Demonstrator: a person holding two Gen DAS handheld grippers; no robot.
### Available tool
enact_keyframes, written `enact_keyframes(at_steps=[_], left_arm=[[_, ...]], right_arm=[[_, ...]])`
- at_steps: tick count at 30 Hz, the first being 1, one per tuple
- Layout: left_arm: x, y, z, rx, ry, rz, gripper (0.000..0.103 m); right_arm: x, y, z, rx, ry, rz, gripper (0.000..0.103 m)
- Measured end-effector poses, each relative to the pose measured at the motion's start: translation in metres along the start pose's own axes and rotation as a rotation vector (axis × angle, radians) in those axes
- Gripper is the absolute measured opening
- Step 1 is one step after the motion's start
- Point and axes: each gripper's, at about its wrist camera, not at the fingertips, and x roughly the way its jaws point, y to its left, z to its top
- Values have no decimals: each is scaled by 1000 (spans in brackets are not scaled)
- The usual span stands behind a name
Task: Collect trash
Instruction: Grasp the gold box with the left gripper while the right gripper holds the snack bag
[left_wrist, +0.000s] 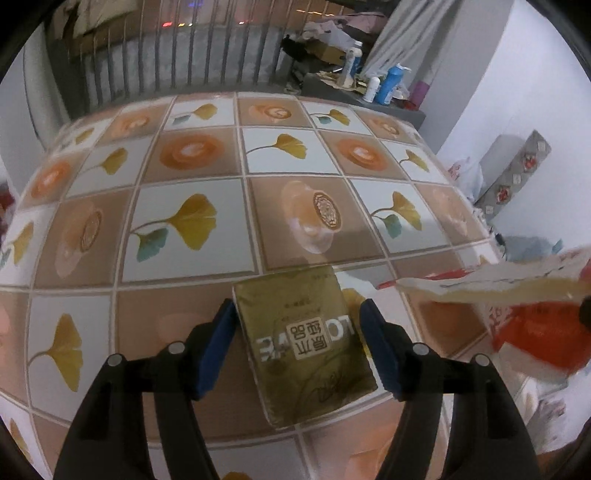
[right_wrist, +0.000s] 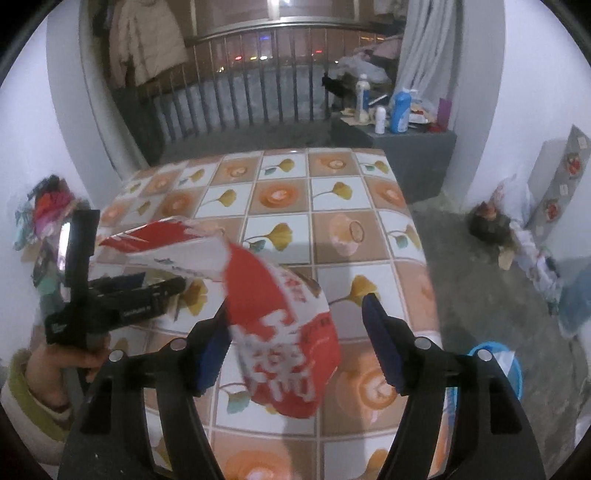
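Worktop (left_wrist: 192, 155), covered in a tile-patterned cloth of ginkgo leaves and orange flowers, is filling most of both views. Behind it a railing (right_wrist: 258, 99) is running across a dark window, and a low grey cabinet (right_wrist: 413, 147) is carrying bottles at the back right.

A blue basin (right_wrist: 511, 365) is sitting on the floor just off the worktop's right edge, partly hidden by the right gripper's finger.

Red and white wrapper (right_wrist: 280, 339), torn and crumpled, is hanging between the fingers of the right gripper (right_wrist: 295, 339). It is lying against the left blue pad; the right pad is standing clear of it. Jaws are standing wide, so the wrapper is not being clamped. Motion blur is obscuring whether it is touching the worktop. In the left wrist view the same wrapper is reaching in from the right edge.

Olive-gold tissue pack (left_wrist: 306, 347) is lying flat on the worktop, between the fingers of the left gripper (left_wrist: 299, 350). Jaws are standing wide; a gap is showing on both sides of the pack, so neither pad is pressing on it.

A hand (right_wrist: 70, 360) in a pale green sleeve is holding the left gripper's handle at the left of the right wrist view.
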Motion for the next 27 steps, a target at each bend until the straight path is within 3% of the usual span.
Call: enact_keyframes(at_steps=[2,5,8,13,16,21,23,27], left_arm=[[-1,1,-2,21,-6,-3,63],[-4,5,-5,48,-1,-38,61],[-11,7,-14,118,24,-90,61],[-34,9,-44,256,108,-187,61],[-44,8,-59,293,126,-165,63],[-47,10,-64,222,124,-110,72],[-46,7,-67,222,113,-73,72],[-45,-1,-70,243,97,-13,72]], right_arm=[[8,4,1,-15,24,0,32],[6,3,2,25,27,26,23],[0,-9,2,108,29,88,22],[-21,-26,-9,191,52,115,22],[-29,-21,-17,168,64,100,25],[-23,-3,-25,86,83,23,32],[-23,1,-26,74,77,5,38],[-23,7,-29,22,63,-76,38]])
